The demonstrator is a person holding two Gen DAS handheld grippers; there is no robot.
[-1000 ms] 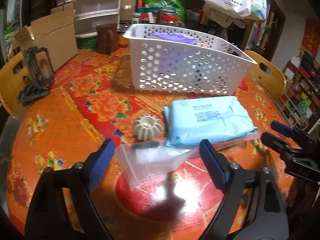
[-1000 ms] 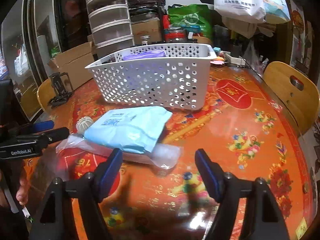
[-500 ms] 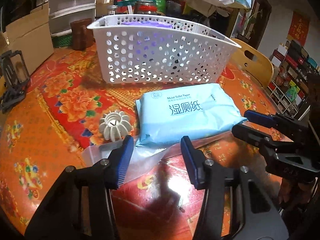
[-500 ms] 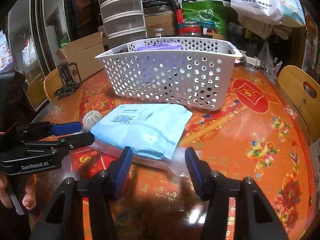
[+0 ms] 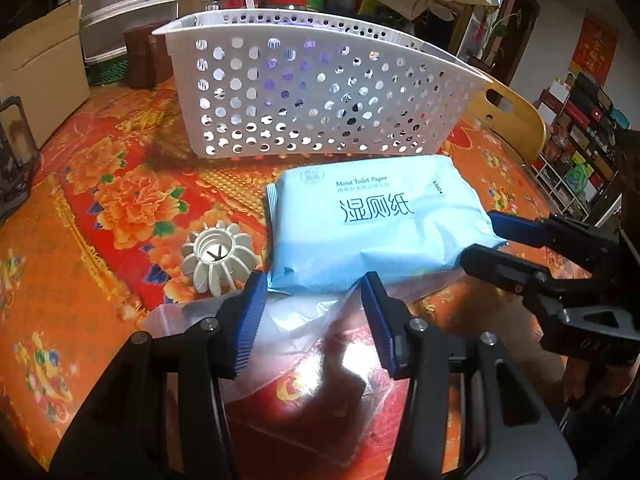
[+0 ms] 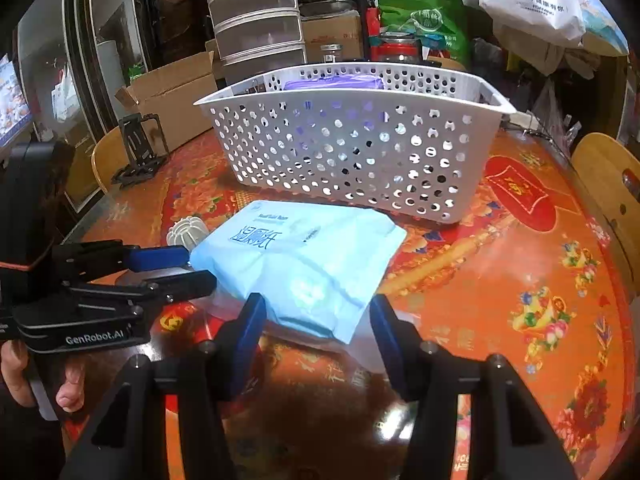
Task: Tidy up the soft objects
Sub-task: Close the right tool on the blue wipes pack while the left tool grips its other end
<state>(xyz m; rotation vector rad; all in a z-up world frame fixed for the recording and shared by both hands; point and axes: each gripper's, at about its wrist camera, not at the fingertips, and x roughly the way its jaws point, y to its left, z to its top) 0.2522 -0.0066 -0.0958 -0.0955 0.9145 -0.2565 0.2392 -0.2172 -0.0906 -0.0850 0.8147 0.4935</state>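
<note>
A light blue pack of moist toilet paper (image 5: 372, 224) lies on a clear plastic bag (image 5: 296, 332) on the table, in front of a white perforated basket (image 5: 320, 92). My left gripper (image 5: 312, 312) is open, its jaws on either side of the pack's near left corner. My right gripper (image 6: 316, 328) is open around the pack's (image 6: 296, 264) opposite near corner. Each gripper shows in the other's view: the right (image 5: 492, 240), the left (image 6: 192, 268). The basket (image 6: 352, 136) holds a purple pack (image 6: 332, 82).
A white ribbed plastic ball (image 5: 218, 256) sits left of the pack. The round table has a red and orange floral cloth (image 6: 500, 264). Wooden chairs (image 5: 508, 120), cardboard boxes (image 6: 172, 96), drawers and bags crowd the far side. A black stand (image 6: 140, 152) is at the left.
Both grippers have moved forward and down to the pack and narrowed their jaws around its corners. The pack and the basket have stayed in place.
</note>
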